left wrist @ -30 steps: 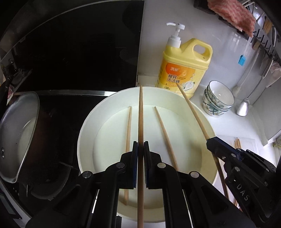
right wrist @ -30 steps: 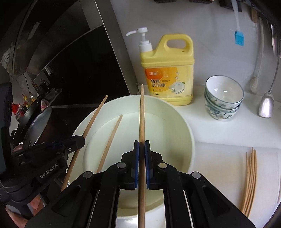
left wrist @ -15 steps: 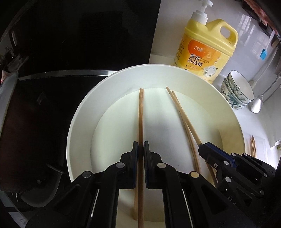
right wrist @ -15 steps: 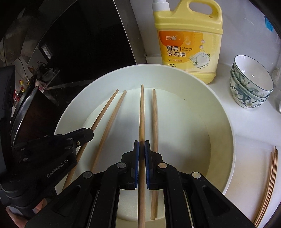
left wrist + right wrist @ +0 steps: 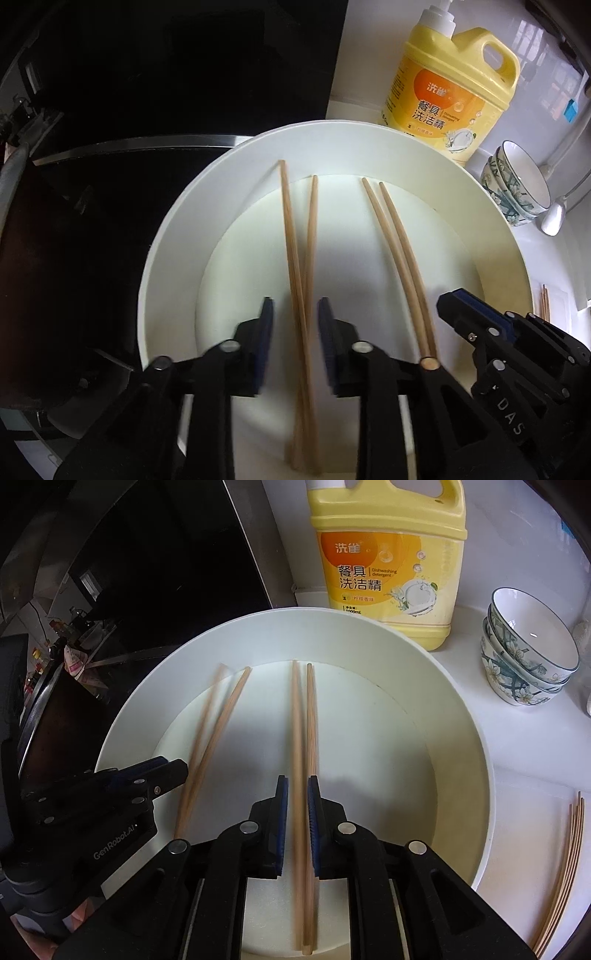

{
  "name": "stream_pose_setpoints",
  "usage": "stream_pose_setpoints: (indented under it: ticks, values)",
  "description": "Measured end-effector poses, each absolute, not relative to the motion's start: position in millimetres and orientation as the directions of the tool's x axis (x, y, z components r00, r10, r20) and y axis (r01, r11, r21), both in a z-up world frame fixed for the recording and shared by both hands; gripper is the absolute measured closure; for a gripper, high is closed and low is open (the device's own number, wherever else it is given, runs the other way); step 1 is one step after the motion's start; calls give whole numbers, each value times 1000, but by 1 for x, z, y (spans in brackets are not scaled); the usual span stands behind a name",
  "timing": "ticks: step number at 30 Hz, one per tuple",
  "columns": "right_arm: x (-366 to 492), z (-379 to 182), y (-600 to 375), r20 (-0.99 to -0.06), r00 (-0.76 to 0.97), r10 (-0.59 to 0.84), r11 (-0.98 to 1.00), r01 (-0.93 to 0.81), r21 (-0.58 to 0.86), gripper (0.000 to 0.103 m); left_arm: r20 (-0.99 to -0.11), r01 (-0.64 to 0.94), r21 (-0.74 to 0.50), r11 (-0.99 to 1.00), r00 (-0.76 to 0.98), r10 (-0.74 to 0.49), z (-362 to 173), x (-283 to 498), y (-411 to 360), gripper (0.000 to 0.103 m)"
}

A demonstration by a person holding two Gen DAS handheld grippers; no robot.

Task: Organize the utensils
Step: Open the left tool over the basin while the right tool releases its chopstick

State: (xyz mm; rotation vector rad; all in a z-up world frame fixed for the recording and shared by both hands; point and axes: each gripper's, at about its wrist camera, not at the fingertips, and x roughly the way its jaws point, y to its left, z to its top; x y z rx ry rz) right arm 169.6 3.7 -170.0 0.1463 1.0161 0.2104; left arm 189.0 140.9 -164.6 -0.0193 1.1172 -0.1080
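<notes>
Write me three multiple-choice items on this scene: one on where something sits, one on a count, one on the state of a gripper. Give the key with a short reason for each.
1. Where does the yellow detergent bottle stand?
A. Inside the basin
B. Behind the white basin, by the wall
C. On the pot at the left

2. How many chopsticks lie in the basin?
A. Two
B. Four
C. Six

3. How do the fingers of the left gripper stand?
A. Clamped on one chopstick
B. Clamped on the basin rim
C. Apart, with chopsticks lying loose between them

Key:
1 B: the bottle rises beyond the basin's far rim, next to the stacked bowls.
2 B: one pair lies under the left gripper and one pair under the right gripper.
3 C: a clear gap shows on each side of the sticks.
</notes>
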Motion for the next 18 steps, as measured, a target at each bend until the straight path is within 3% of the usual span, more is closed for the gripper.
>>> stream_pose_setpoints:
  ticks: [1, 2, 7, 11, 18]
  values:
    - [169, -169, 1, -825, 512, 238, 971, -98, 219, 88, -892, 68, -67, 995, 443, -90, -161, 188, 143, 40]
    - [168, -169, -2, -825, 515, 235, 971, -90, 221, 85, -885, 59, -67, 996, 458, -87, -157, 185, 146, 35]
    - [162, -166, -14, -823, 522, 225, 972, -68, 223, 79, -882, 49, -42, 998, 467, -60, -152, 185, 151, 33]
    - [157, -164, -14, -823, 521, 227, 972, -69, 224, 66, -884, 40, -44, 998, 464, -58, -152, 181, 156, 28]
    - [149, -154, -11, -811, 545, 211, 976, -73, 205, 52, -881, 31, -42, 999, 470, -52, -147, 170, 163, 26]
